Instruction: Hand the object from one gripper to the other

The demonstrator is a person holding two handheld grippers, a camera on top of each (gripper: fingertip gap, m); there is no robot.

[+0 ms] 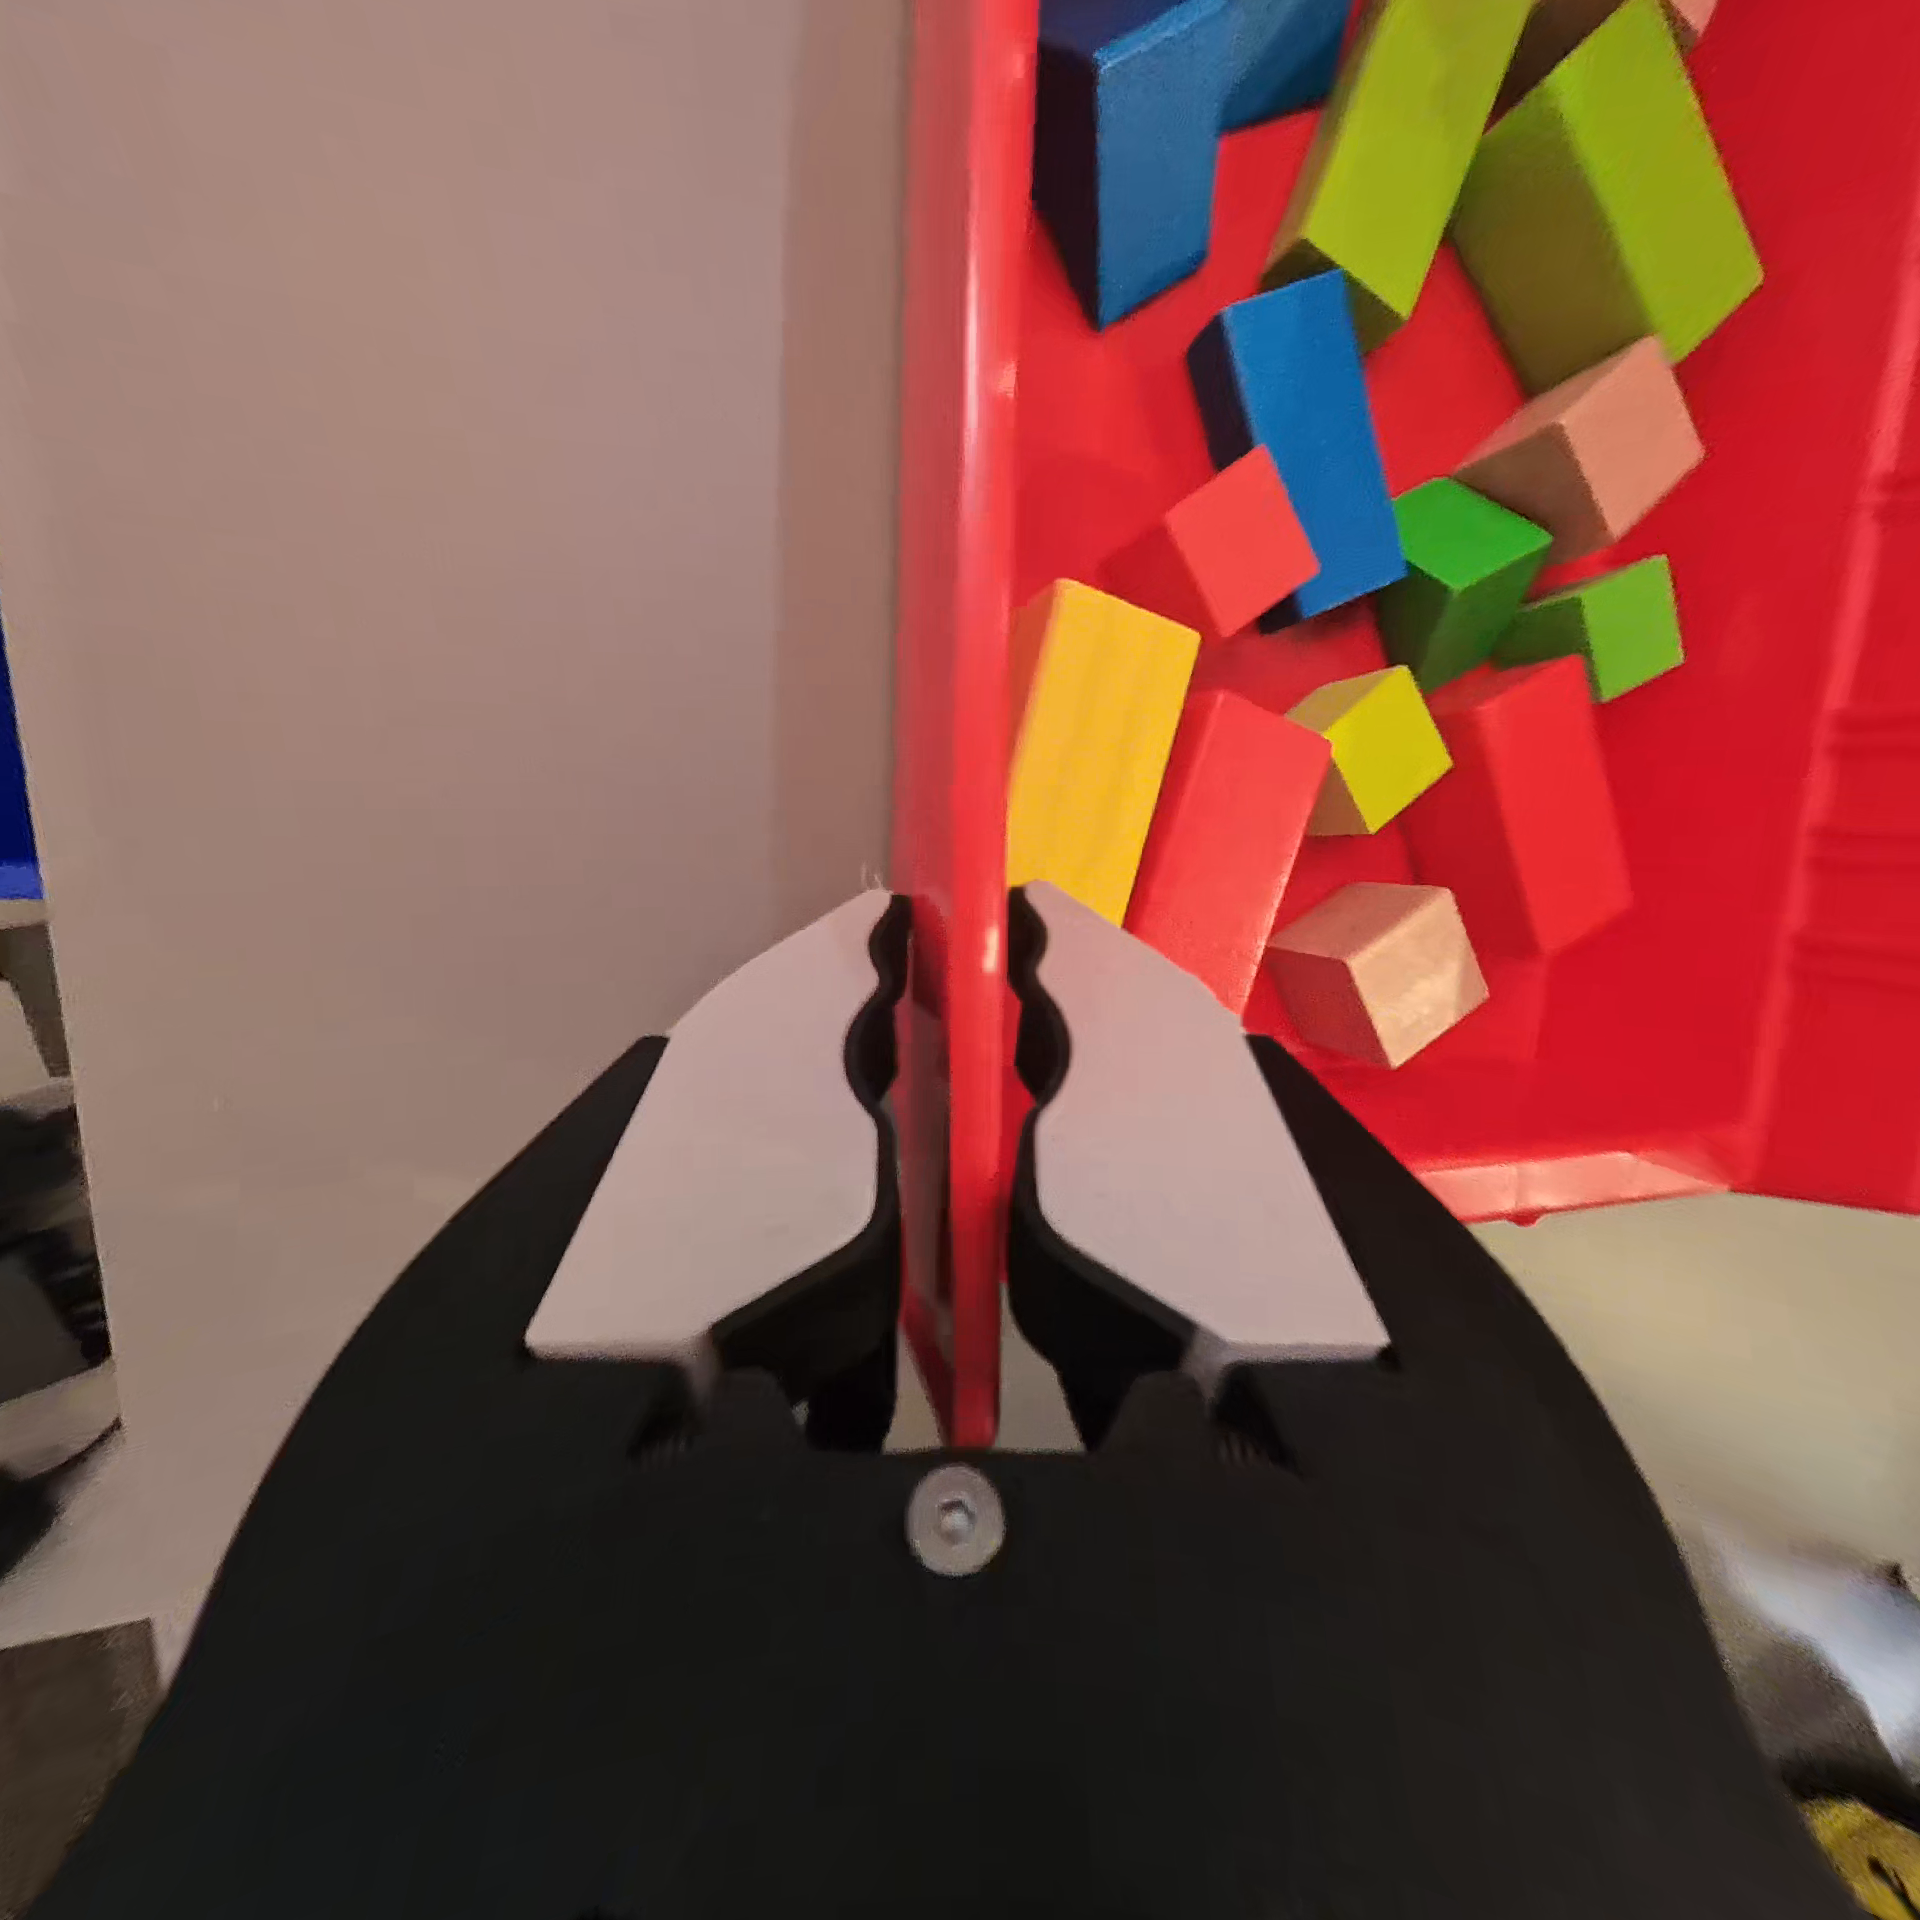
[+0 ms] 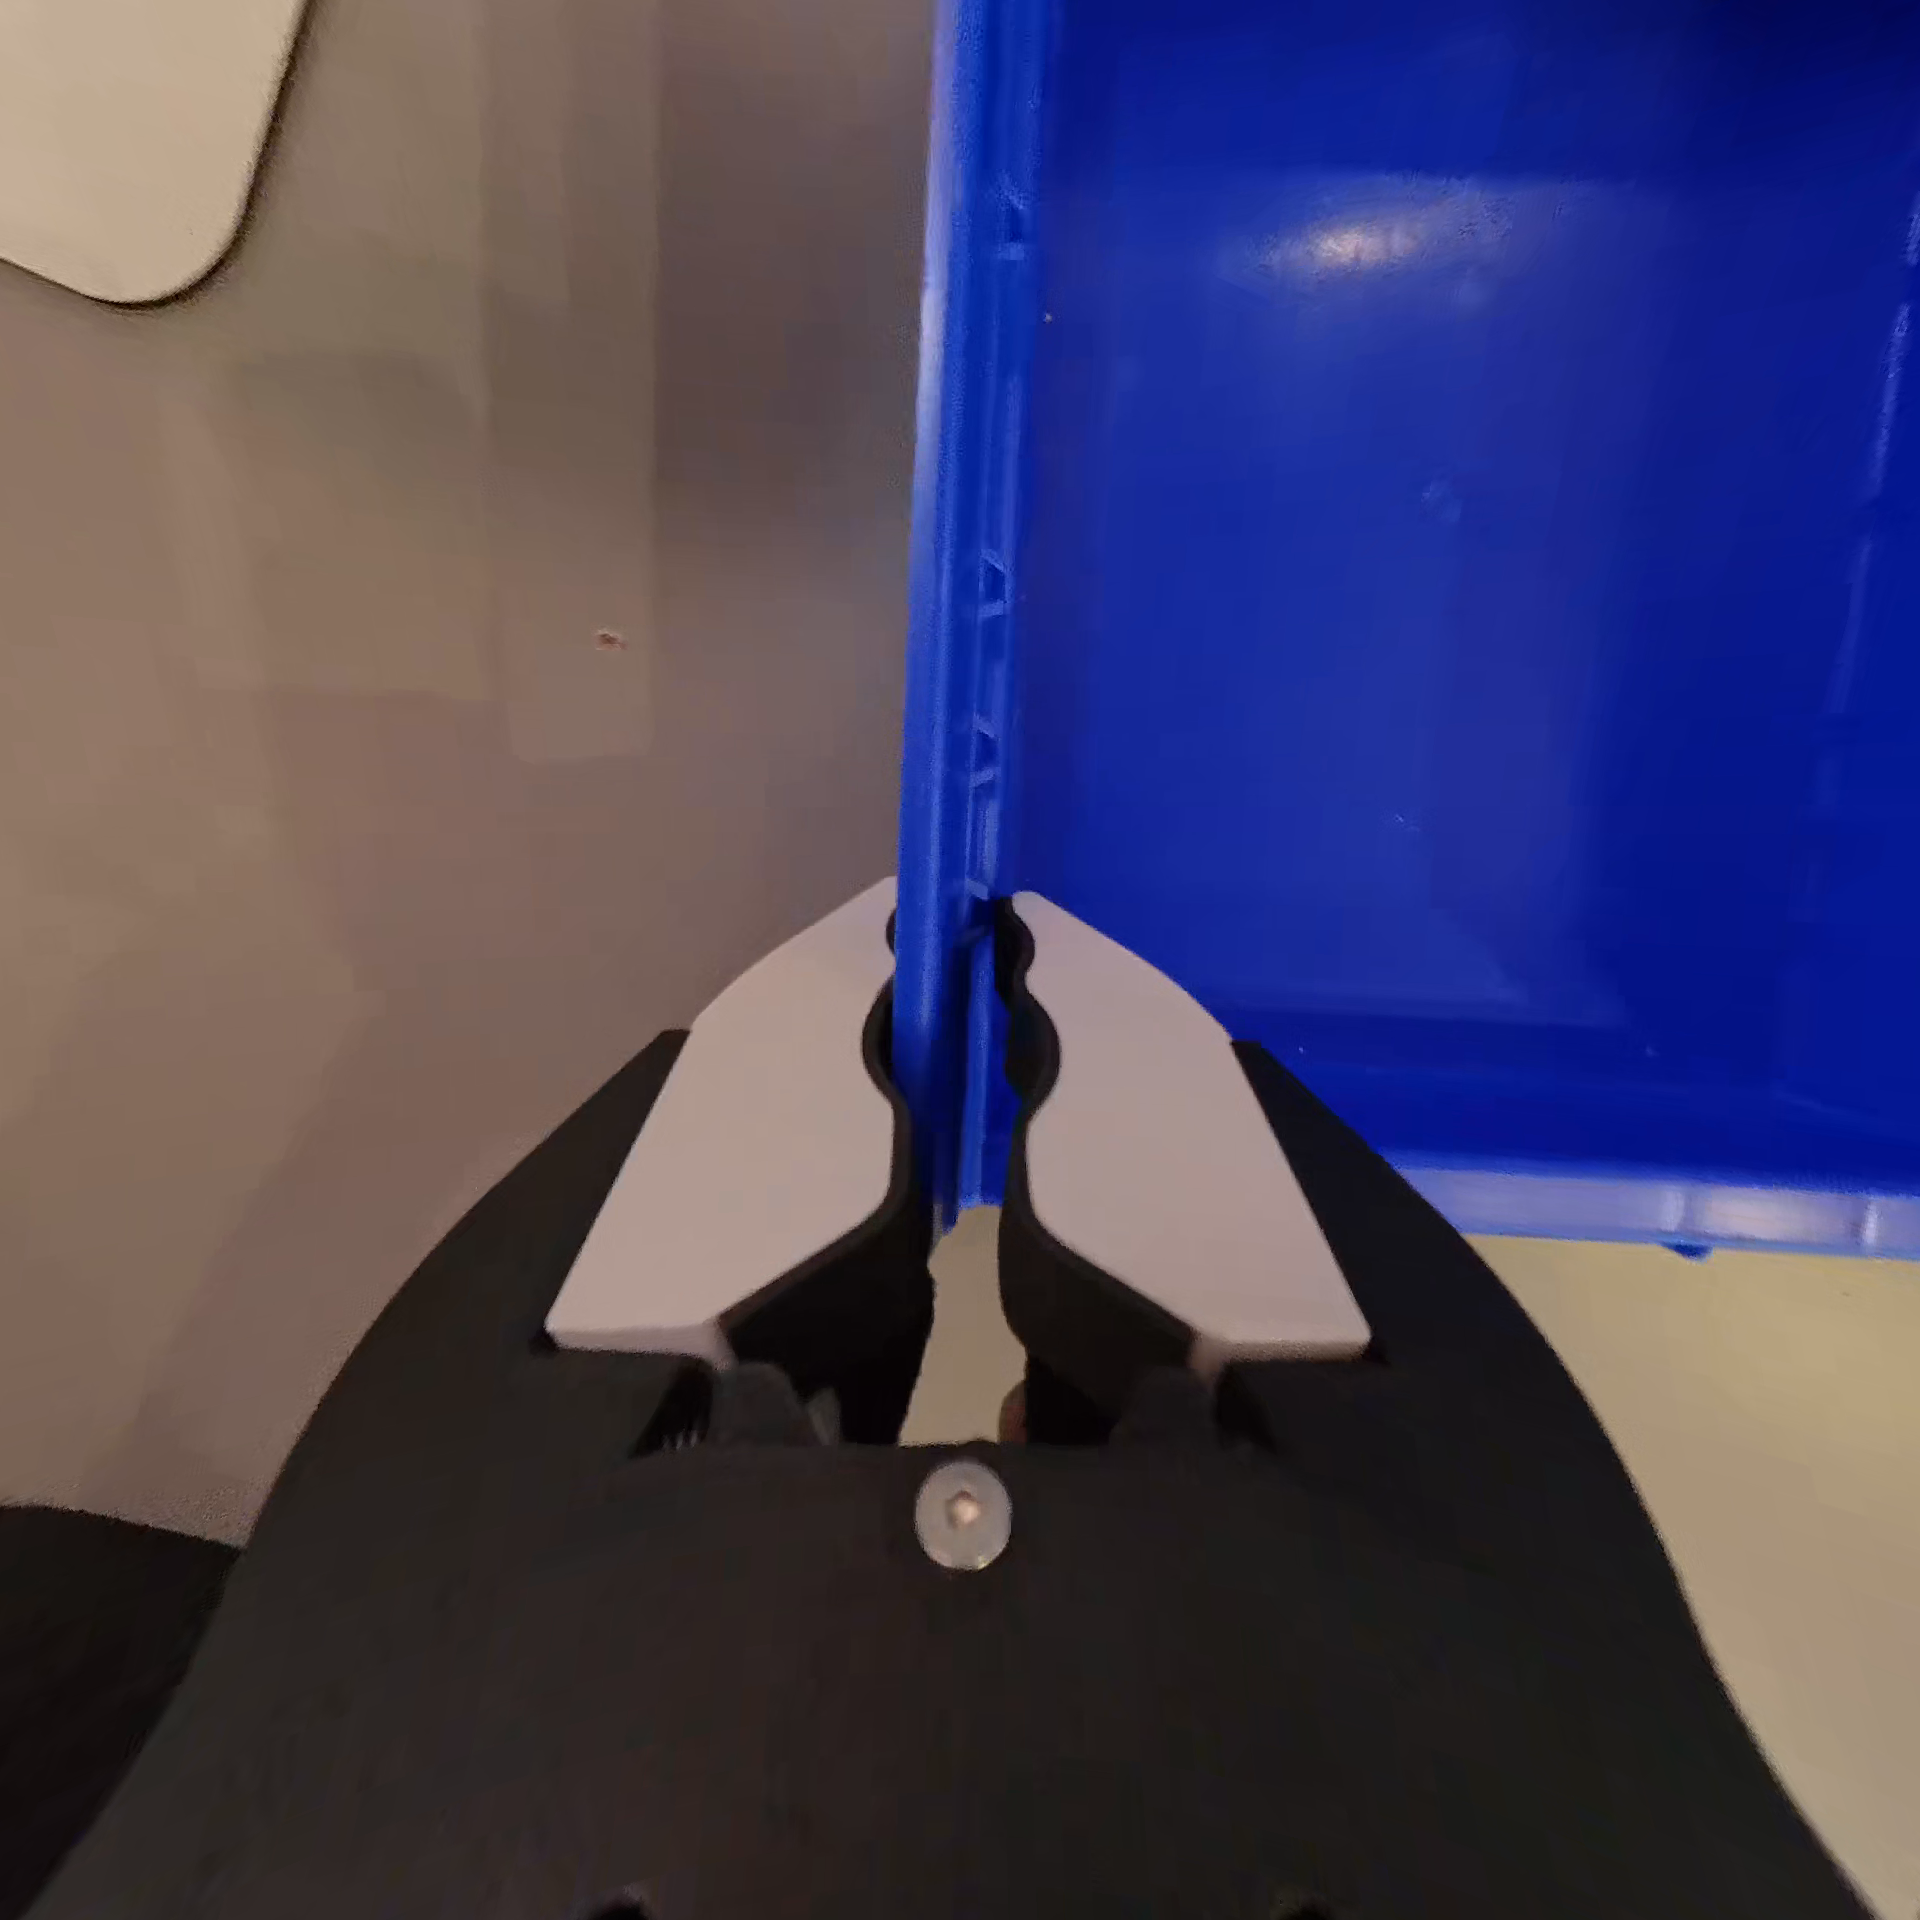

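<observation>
In the left wrist view my left gripper (image 1: 958, 904) is shut on the side wall of a red plastic bin (image 1: 961, 520), one pad on each face of the wall. Several coloured wooden blocks lie inside the bin, among them a yellow block (image 1: 1091, 748), a blue block (image 1: 1309, 436) and a lime green block (image 1: 1600, 197). In the right wrist view my right gripper (image 2: 951, 899) is shut on the side wall of a blue plastic bin (image 2: 961, 520). The inside of the blue bin shows only bare plastic.
A pale table surface (image 1: 416, 520) lies to the left of both bins. A white object with a rounded corner (image 2: 125, 135) sits at the top left of the right wrist view. A blue patch (image 1: 16, 779) shows at the left edge of the left wrist view. There is about 75 centimeters between the tips of the two grippers. It is some 12 centimeters from my left tips to the blue block (image 1: 1309, 436).
</observation>
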